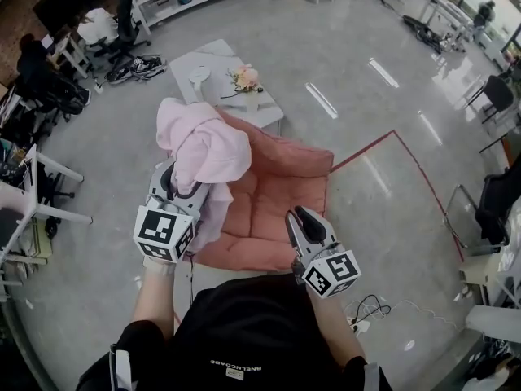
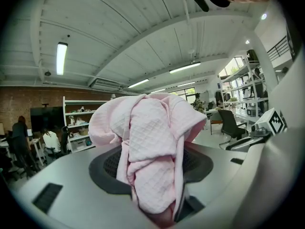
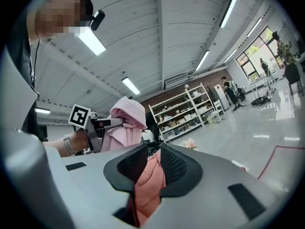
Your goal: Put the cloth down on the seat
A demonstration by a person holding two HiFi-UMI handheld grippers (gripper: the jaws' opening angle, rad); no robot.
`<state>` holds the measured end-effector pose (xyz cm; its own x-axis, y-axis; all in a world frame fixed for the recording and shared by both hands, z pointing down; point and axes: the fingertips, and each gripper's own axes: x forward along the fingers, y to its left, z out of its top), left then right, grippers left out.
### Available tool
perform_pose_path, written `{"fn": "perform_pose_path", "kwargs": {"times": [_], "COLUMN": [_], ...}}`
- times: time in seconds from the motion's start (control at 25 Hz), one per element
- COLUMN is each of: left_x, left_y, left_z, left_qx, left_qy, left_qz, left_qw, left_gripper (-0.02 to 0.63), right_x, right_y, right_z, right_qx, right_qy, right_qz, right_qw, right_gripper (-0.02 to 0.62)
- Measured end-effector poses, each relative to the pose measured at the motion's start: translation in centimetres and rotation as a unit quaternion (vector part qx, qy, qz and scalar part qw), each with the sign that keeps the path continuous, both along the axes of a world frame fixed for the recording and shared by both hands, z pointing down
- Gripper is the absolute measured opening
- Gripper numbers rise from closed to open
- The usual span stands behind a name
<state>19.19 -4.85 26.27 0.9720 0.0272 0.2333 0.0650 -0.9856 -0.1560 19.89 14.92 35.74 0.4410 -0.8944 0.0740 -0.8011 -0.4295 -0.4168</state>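
Note:
A pale pink quilted cloth (image 1: 203, 147) hangs bunched from my left gripper (image 1: 189, 187), which is shut on it and holds it over the left side of the seat. In the left gripper view the cloth (image 2: 151, 142) fills the gap between the jaws and hides the fingertips of my left gripper (image 2: 153, 180). The seat (image 1: 277, 194) is a salmon-pink padded floor chair just ahead of me. My right gripper (image 1: 304, 218) hovers over the seat's front right part. Its jaws stand a little apart on my right gripper (image 3: 153, 163), with only the seat (image 3: 148, 185) showing through the gap.
A low white table (image 1: 213, 59) with a flower vase (image 1: 248, 84) stands beyond the seat. Red tape (image 1: 391, 141) marks the floor to the right, and cables (image 1: 368, 308) lie near my right elbow. Chairs, desks and shelves ring the room.

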Motion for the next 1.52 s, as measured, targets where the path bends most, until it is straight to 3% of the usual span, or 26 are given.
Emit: {"fn": "perform_pose_path", "kwargs": {"times": [0.56, 0.88, 1.2, 1.52], "left_x": [8.0, 11.5, 13.6, 13.0], "left_y": [10.5, 15.4, 15.6, 11.6], "left_z": [0.3, 1.4, 5.8, 11.1], "left_qx": [-0.035, -0.067, -0.079, -0.095], "left_qy": [0.003, -0.013, -0.043, -0.081], "left_qz": [0.106, 0.139, 0.129, 0.069], "left_qw": [0.9937, 0.988, 0.9875, 0.9898], "left_gripper": [0.262, 0.256, 0.256, 0.256], "right_x": [4.1, 6.6, 8.8, 9.2], "right_y": [6.2, 9.3, 9.7, 6.8], "right_z": [0.8, 1.1, 2.8, 5.6], "right_qx": [0.003, 0.004, -0.006, -0.019], "right_qy": [-0.007, -0.019, -0.032, -0.055], "right_qz": [0.059, 0.083, 0.082, 0.034], "right_qw": [0.998, 0.996, 0.996, 0.998], "right_gripper": [0.101, 0.101, 0.101, 0.101]}}
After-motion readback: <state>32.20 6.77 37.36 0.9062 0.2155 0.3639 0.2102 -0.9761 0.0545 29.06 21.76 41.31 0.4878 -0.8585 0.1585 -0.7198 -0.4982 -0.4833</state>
